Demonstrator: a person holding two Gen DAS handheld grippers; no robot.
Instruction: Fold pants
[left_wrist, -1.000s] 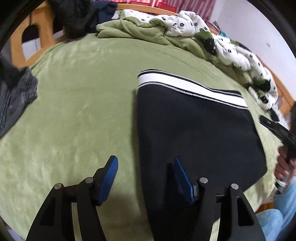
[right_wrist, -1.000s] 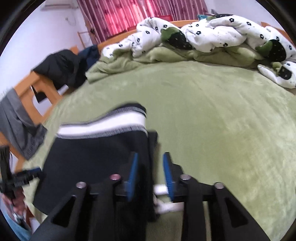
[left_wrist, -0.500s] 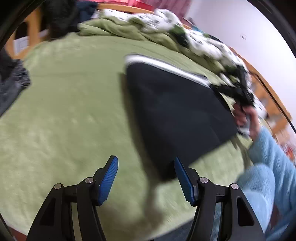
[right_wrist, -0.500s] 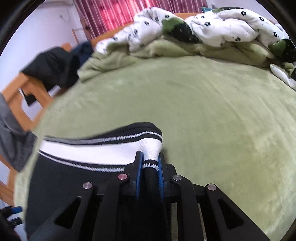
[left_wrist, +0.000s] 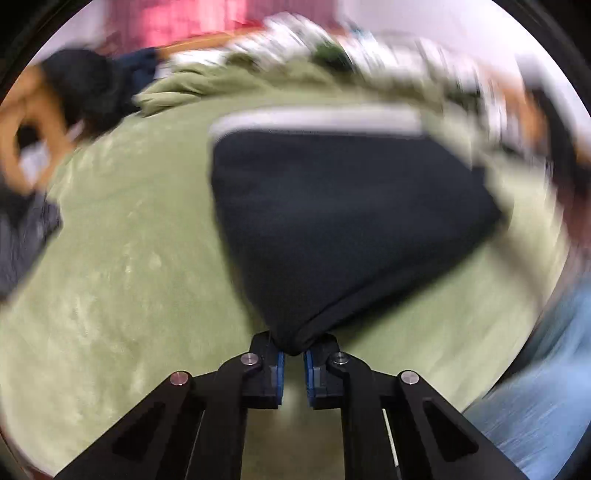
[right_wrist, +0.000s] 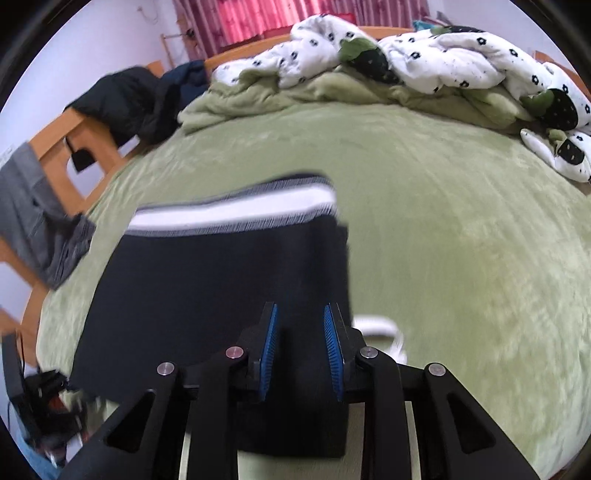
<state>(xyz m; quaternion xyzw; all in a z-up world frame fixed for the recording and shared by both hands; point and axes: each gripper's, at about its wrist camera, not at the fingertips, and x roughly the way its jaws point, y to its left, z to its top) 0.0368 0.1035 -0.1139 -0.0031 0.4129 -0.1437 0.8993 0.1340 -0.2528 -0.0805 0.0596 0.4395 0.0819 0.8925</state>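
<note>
A wide bed covered by a plush olive-green blanket (right_wrist: 461, 229) fills most of both views, and a pale wall with red-pink striped curtains (right_wrist: 258, 18) is seen behind it. Along the far edge of the bed a crumpled white duvet with black flower prints (right_wrist: 424, 62) is heaped on bunched green bedding. A light wooden bed frame (right_wrist: 70, 147) runs along the left side, with a black jacket (right_wrist: 125, 103) and a grey garment (right_wrist: 33, 206) draped over it. The folded black pants with a white-striped waistband (right_wrist: 221, 277) are laid flat on the blanket, waistband toward the far side. In the blurred left wrist view, the near corner of the pants is pinched between the closed blue pads of the left claw (left_wrist: 293, 365). The right claw (right_wrist: 301, 347) is held over the pants' right edge; its jaws have just been opening, and they stand parted with the fabric below them, not pressed. A white drawstring loop (right_wrist: 384, 328) lies just beside it.
</note>
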